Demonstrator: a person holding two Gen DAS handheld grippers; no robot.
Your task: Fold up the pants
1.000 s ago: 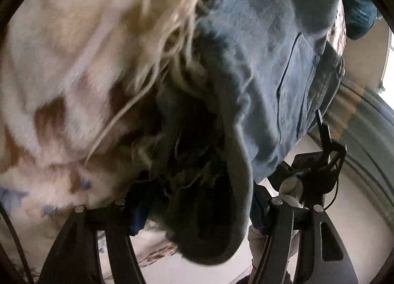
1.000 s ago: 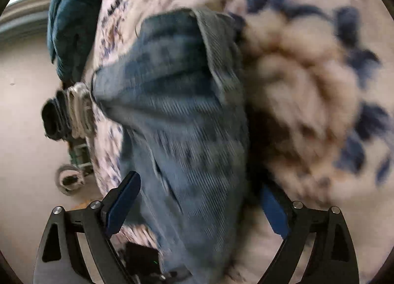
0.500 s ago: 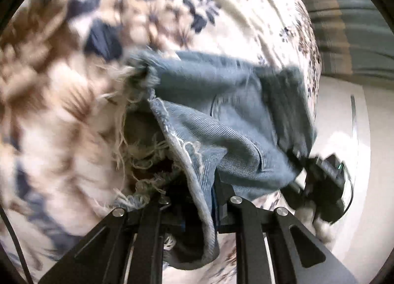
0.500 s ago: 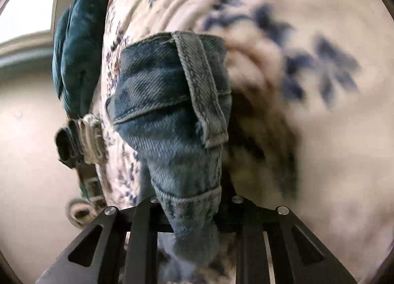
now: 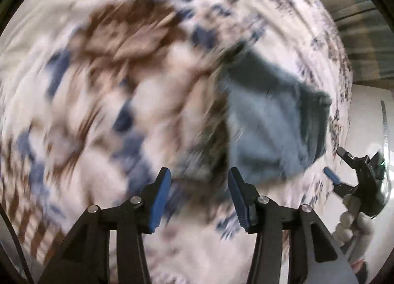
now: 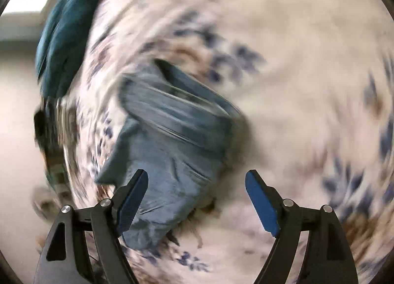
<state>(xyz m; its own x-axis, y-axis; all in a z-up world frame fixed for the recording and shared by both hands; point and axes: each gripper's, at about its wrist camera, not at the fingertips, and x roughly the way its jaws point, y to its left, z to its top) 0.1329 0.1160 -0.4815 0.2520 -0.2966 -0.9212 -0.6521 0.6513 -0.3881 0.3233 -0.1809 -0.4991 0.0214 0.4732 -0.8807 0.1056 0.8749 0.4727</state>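
The blue denim pants (image 5: pixel 268 126) lie in a folded bundle on a floral blanket (image 5: pixel 103 86); both views are motion-blurred. My left gripper (image 5: pixel 198 185) is open and empty, just left of and below the bundle. In the right wrist view the pants (image 6: pixel 172 150) lie ahead and to the left, and my right gripper (image 6: pixel 197 187) is open and empty, its left finger (image 6: pixel 131 200) over the bundle's near edge. The right gripper also shows at the far right of the left wrist view (image 5: pixel 337 180), held by a gloved hand.
A dark teal cloth (image 6: pixel 64 35) lies at the blanket's far left edge. Pale floor (image 6: pixel 17 136) lies beyond the bed's edge on the left. A dark object (image 6: pixel 46 131) sits by that edge, too blurred to name.
Both grippers were shut on the pants half a second ago; both have opened, let go and pulled back. The pants now lie on the blanket.
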